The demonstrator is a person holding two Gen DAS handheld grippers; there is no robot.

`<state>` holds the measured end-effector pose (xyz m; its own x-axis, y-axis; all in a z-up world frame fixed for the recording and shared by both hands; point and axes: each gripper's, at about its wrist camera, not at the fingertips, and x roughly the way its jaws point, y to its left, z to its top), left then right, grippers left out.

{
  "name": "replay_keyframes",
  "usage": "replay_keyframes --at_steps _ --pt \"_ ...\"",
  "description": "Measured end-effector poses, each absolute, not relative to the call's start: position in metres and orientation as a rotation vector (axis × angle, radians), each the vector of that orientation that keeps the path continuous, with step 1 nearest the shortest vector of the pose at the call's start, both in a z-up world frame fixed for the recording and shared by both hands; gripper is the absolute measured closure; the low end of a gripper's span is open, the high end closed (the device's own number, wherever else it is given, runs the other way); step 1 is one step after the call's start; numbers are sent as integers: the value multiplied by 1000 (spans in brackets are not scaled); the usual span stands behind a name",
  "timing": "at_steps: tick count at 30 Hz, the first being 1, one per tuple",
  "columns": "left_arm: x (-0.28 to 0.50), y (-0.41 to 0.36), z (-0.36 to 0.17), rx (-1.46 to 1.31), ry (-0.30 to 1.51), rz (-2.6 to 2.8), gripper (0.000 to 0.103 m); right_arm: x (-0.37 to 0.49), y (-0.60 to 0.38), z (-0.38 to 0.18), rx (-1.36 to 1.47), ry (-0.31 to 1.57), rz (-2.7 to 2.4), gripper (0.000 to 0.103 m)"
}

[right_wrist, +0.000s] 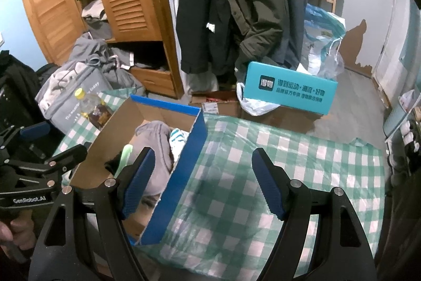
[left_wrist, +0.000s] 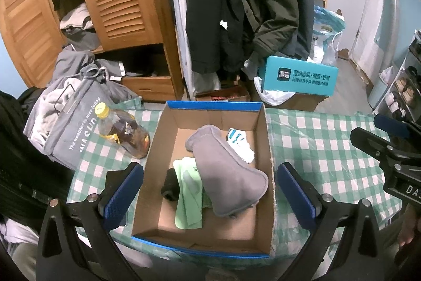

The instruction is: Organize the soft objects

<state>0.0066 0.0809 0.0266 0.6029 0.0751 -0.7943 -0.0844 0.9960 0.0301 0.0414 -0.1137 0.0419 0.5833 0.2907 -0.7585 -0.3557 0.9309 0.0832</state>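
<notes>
From the left wrist I see my left tool (left_wrist: 210, 191) spread empty above the box (left_wrist: 259, 123), where the grey cloth (left_wrist: 226, 175), green cloth (left_wrist: 189, 191) and striped sock (left_wrist: 240, 142) lie. From the right wrist, my right tool (right_wrist: 202, 183) gapes empty over the tabletop (right_wrist: 302, 162); sorting looks nearly done, so next I'd hunt for leftovers.

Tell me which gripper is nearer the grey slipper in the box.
Left. The left gripper is open and straddles the box with the grey slipper right between its fingers. The right gripper is also open, beside the box's blue wall, mostly over the checked cloth.
</notes>
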Motion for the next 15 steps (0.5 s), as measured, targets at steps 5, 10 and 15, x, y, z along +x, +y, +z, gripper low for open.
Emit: replay_keyframes --at_steps 5,10,15 --pt "7 80 25 -2 922 96 1 41 -114 41 -79 871 375 27" --pt "7 80 24 -1 919 96 1 41 -114 40 -80 871 375 27" --pt "7 79 24 -2 919 96 1 42 -114 41 -80 870 374 27"
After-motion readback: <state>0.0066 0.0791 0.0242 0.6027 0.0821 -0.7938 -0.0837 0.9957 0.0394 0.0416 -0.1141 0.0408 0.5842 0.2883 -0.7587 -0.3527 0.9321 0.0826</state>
